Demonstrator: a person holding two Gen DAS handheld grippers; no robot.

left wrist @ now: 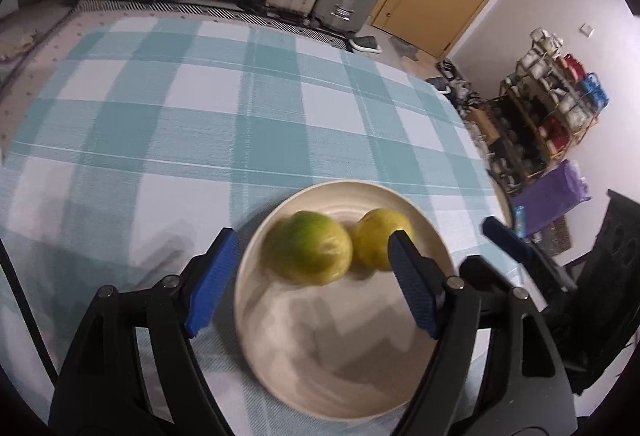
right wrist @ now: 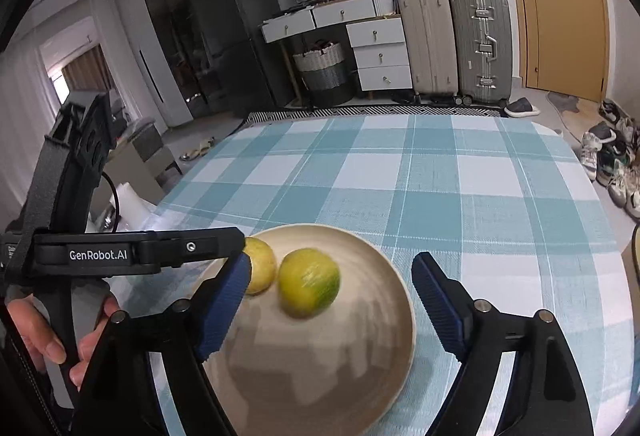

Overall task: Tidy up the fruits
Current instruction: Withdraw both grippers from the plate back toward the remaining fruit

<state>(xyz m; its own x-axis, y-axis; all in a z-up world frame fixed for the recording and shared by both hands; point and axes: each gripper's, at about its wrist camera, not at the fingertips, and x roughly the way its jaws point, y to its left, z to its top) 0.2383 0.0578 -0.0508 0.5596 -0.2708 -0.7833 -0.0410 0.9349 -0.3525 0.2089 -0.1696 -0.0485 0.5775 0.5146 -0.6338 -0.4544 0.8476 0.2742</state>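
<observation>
white "genrobot.ai" lettering marks the left claw (right wrist: 240, 248). two round yellow-green citrus fruits (right wrist: 309, 283) lie touching on the shallow cream ceramic plate (right wrist: 384, 388), on the teal-and-white checked desk (right wrist: 460, 196). both the left claw and the right claw (right wrist: 332, 304) stand apart, holding nothing.

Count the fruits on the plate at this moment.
2. A greenish-yellow fruit and a yellower fruit sit side by side on the plate's far half; none appears hidden.

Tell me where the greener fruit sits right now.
The greener fruit lies on the cream plate, touching or nearly touching the yellower fruit; it is right of it in the right wrist view, left in the left.
</observation>
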